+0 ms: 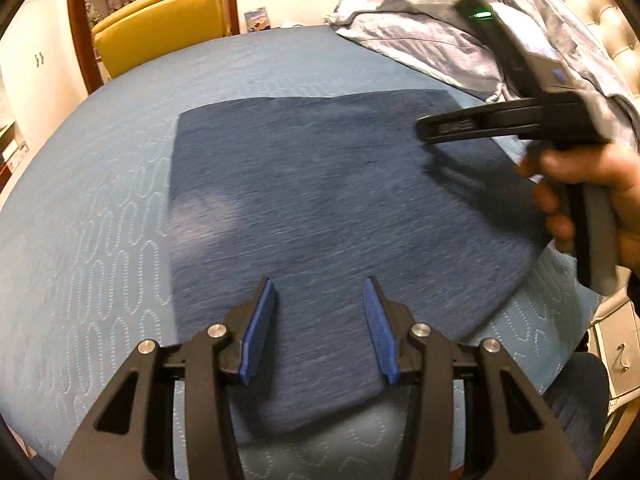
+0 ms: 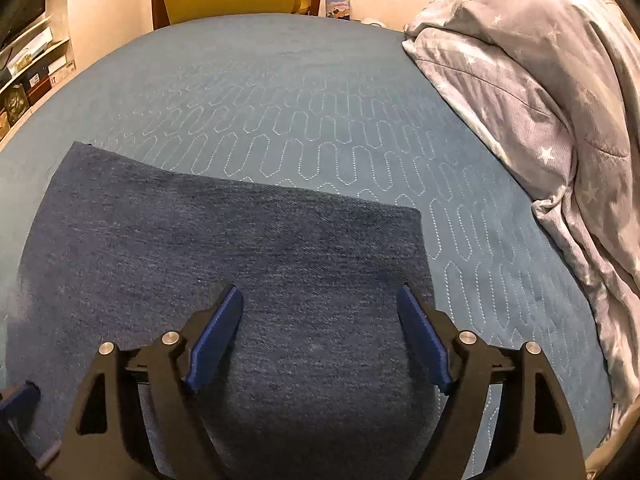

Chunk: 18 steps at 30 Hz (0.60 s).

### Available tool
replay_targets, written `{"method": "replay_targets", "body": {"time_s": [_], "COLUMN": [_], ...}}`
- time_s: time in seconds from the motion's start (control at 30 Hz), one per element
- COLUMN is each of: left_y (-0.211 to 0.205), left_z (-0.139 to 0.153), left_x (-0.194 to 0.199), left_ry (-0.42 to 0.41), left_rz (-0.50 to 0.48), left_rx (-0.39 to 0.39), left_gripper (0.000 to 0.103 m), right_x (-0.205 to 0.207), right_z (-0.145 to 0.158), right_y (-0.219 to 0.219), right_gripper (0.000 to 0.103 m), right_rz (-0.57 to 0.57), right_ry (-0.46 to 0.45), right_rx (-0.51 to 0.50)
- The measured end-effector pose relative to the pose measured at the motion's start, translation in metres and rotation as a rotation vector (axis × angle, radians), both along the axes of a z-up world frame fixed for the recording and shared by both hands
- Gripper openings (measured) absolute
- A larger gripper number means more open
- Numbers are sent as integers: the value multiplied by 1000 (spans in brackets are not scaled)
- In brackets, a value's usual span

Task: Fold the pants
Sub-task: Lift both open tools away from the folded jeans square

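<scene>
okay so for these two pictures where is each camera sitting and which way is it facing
Left wrist: rides the left claw, angled down across the folded pants on the bed; its open blue pads show, plus the right claw in a hand.
Right wrist: rides the right claw, angled down over the pants' right end toward the duvet; only its open pads show.
Shared: pants, bed, duvet, yellow chair.
</scene>
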<state>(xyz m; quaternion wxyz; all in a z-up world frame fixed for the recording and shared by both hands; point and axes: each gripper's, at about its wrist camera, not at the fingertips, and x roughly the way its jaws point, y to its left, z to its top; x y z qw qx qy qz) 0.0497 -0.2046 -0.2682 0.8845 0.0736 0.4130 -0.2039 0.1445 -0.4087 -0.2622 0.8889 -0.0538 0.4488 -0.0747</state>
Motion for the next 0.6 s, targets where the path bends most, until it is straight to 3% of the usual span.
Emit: {"method": "replay_targets", "body": {"time_s": [0.17,0.3,0.43,0.5,0.6], "left_y": [7,17,32,36,36], "left_z": [3,5,11,19,31], "left_x": [3,6,11,11,6], "left_ry": [3,8,13,13,12], "left_rz": [25,65,108,106,91], "left_rx": [-1,20,24,11,-12], "left_gripper": [47,47,48,54,70], "right_x": [-28,-41,-54,-63,-80], "right_z": [17,5,2,4,11], "right_y": [1,1,-16,-21,-26], "right_gripper": [78,78,84,84,85], "right_rz": [-2,-28,-80,-106,-148], "right_ry": [-30,23,27,32,36], "right_rx": [66,20,58,55,40]}}
